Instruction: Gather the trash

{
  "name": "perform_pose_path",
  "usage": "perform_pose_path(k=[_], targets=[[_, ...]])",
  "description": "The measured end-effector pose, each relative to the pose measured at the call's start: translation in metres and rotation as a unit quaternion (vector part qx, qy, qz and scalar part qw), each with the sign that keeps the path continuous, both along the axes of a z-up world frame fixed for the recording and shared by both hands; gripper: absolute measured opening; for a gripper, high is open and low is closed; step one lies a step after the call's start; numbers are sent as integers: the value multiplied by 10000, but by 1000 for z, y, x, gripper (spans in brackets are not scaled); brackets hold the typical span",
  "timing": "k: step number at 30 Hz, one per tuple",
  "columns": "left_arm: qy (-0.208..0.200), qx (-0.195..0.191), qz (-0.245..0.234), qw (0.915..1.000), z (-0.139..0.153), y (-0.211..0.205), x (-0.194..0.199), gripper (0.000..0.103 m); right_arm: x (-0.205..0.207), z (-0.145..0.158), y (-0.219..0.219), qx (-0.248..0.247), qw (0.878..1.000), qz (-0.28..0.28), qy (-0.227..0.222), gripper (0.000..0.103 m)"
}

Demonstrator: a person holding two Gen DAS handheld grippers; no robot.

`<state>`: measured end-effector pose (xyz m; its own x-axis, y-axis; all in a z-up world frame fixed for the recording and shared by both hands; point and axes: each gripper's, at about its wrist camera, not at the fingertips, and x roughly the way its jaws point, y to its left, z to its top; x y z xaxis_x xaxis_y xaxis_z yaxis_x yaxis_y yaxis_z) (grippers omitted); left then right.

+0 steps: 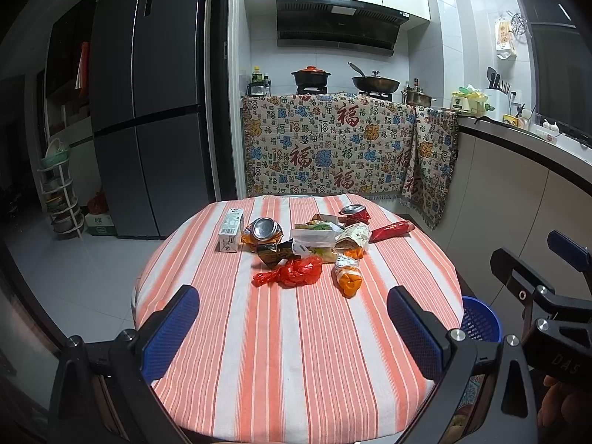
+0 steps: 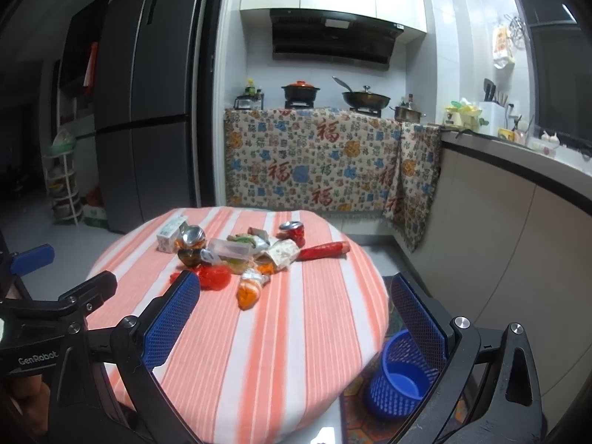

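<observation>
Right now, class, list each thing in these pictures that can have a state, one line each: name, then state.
left gripper: open, empty, over the table
right gripper: open, empty
blue basket: upright on the floor, looks empty
milk carton: lying flat
silver-topped can: crushed, on its side
red can: dented
red plastic bag: crumpled
clear plastic box: lid on

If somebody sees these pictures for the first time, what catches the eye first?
First, the heap of trash in the middle of the striped tablecloth: crushed cans, wrappers, a red bag. Then the blue basket on the floor beside the table, and the patterned cloth hanging under the stove.
</observation>
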<state>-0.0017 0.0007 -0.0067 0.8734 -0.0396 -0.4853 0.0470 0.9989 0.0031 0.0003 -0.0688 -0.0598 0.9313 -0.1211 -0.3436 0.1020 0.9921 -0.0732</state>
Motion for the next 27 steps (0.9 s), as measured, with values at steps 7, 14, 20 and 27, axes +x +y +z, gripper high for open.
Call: perform_pose_path(k=[7,14,20,27], targets=[[-6,17,-13,10000,1,0,-2,103,0,0,0,2,10000,-7,34,103],[0,21,-12,10000,1,0,-2,103,0,-1,-1,6,10000,-6,30,103],[3,20,-8,10000,2,0,-3,103,0,-1,-1,-5,10000,4,44,103],[14,45,-12,10000,1,1,-2,103,0,-2,-2,-7,10000,3,65,103]])
